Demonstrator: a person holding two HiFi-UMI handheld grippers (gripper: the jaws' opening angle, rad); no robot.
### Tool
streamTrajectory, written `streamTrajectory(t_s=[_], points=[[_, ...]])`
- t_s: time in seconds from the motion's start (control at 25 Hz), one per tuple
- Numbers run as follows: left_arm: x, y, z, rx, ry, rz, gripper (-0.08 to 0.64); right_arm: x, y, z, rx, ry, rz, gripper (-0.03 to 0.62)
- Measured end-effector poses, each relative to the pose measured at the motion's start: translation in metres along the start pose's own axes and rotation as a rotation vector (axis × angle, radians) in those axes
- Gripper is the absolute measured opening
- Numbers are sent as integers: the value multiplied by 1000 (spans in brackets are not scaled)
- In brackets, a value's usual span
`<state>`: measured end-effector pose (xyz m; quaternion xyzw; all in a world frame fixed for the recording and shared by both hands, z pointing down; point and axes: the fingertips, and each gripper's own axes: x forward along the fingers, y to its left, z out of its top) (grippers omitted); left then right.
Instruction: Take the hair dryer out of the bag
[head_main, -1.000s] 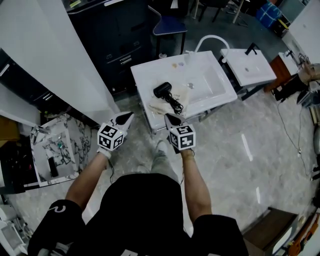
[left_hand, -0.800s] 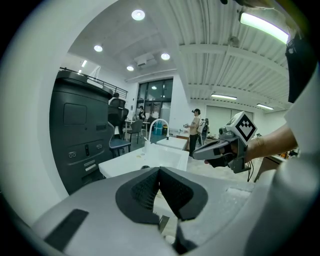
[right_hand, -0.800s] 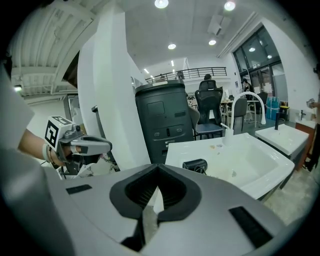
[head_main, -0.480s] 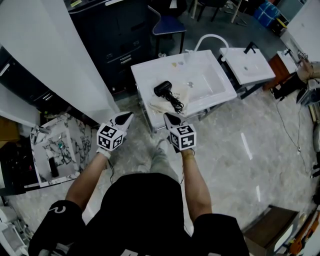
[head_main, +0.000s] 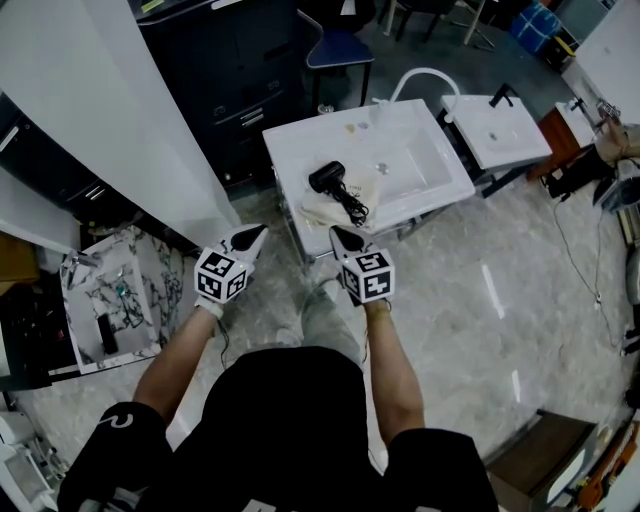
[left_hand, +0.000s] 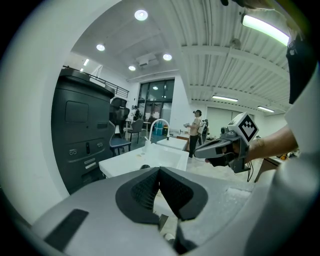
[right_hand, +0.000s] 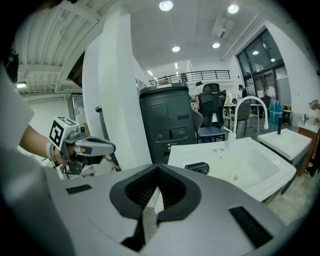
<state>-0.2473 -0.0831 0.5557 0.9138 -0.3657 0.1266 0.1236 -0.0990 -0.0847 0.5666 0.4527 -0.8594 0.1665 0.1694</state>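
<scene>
My left gripper (head_main: 257, 232) was squeezed fully together with nothing between its pads, held in the air short of the white counter (head_main: 300, 150). From its tip, the hair dryer (head_main: 325, 178) sat at about 2 o'clock. There was one hair dryer, black, and it lay outside and on top of the one cream bag (head_main: 318, 212), on the near-left part of the counter beside the basin. In the head view its long axis ran roughly from 10 o'clock to 4 o'clock, with the thick head at the 10 o'clock end and the black cord (head_main: 354, 207) trailing off at the 4 o'clock end, across the bag. I could not tell which way the nozzle opening faced.

My right gripper (head_main: 337, 236) was likewise closed tight and empty, with the dryer at about 12 o'clock from its tip and well apart from it. That made two grippers, neither touching the dryer or the bag.

Further right at 2 o'clock stood a second white sink (head_main: 495, 135), making two sinks.
</scene>
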Motion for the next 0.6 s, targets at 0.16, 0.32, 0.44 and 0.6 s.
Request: streamTrajectory(t_s=[0.16,0.32,0.44,0.6], points=[[-1,0,1,-2,-3,2,0,-1,-1,3,-2,-7,-3,-5],[-2,1,2,-6,-8,7,0,-2,-1,3,-6,-8,-3,-5],[-3,2,3,-8,-10,10,0,-2,-1,5,-7,-10,-1,-5],[-2,1,5,-7,-13,13,0,-4,-2,9,-11,-16,-3,-5]])
